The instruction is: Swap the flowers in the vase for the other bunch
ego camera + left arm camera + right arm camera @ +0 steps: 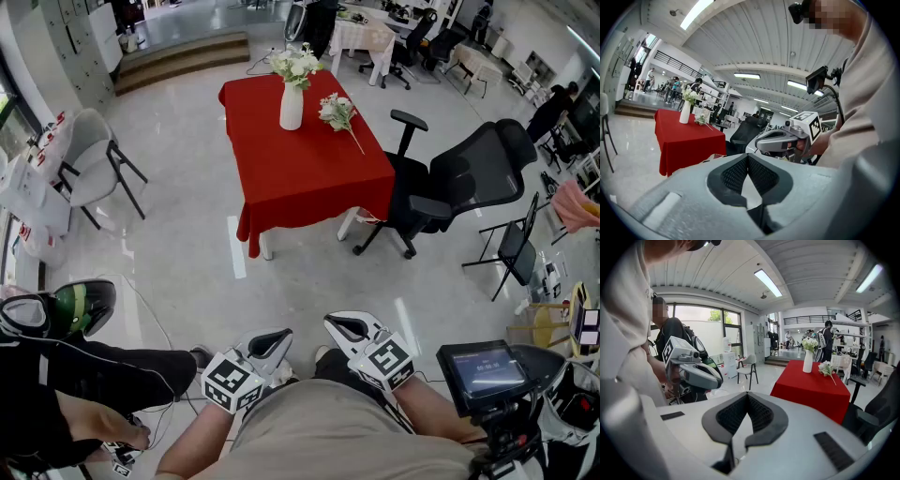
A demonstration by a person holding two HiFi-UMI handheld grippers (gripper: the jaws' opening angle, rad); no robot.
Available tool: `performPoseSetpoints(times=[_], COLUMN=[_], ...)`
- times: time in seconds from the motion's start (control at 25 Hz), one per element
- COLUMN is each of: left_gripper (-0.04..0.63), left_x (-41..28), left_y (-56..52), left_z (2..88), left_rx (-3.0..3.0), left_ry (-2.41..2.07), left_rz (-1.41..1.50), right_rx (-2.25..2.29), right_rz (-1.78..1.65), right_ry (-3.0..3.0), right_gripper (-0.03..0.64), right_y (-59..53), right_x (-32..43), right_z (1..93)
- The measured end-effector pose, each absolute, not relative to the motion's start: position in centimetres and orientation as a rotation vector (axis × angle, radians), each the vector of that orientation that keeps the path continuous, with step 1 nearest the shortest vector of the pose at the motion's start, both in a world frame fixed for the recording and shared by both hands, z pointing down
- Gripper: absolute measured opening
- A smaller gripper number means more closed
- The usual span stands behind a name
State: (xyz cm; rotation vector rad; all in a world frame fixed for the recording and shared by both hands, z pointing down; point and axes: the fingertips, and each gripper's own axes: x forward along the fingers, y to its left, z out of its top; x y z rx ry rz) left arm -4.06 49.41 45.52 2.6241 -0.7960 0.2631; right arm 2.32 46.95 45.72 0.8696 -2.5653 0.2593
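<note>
Flowers (296,64) untouched, left tool (273,341), right tool (348,327) closed

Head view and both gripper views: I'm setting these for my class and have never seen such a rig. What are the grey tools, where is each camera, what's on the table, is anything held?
There is no robot: a person holds a two-jaw gripper in each hand, the left gripper and the right gripper. The head view comes from a camera on the person's head, looking down; each gripper view from a camera riding on that gripper. Ahead, a red-clothed table carries a white vase of flowers and a loose bunch beside it. Both grippers are shut and hold nothing.
</note>
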Motion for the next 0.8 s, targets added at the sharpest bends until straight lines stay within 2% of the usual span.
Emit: performPoseSetpoints(times=[0.24,0.64,0.68,0.76,0.8], left_gripper=[0.008,0.008,0.008,0.008,0.008], left_x=[-4.4,-1.6,-1.1,0.2,0.8], left_y=[49.3,41.5,40.5,38.2,37.0], left_z=[46.3,45.9,45.9,45.9,45.7], left_rx=[2.6,2.574,2.571,2.573,2.576], left_ry=[-0.82,-0.928,-0.937,-0.968,-0.989], left_rz=[0.295,0.335,0.344,0.36,0.367], right_rx=[0.831,0.832,0.827,0.809,0.8], right_rz=[0.279,0.292,0.291,0.29,0.286], right_ry=[-2.577,-2.664,-2.671,-2.68,-2.682], right_gripper=[0.011,0.015,0.024,0.108,0.123], right_y=[46.4,37.0,35.8,33.5,32.4], right_x=[2.0,5.2,5.7,6.9,7.5], right_z=[46.7,46.1,46.1,46.2,46.2])
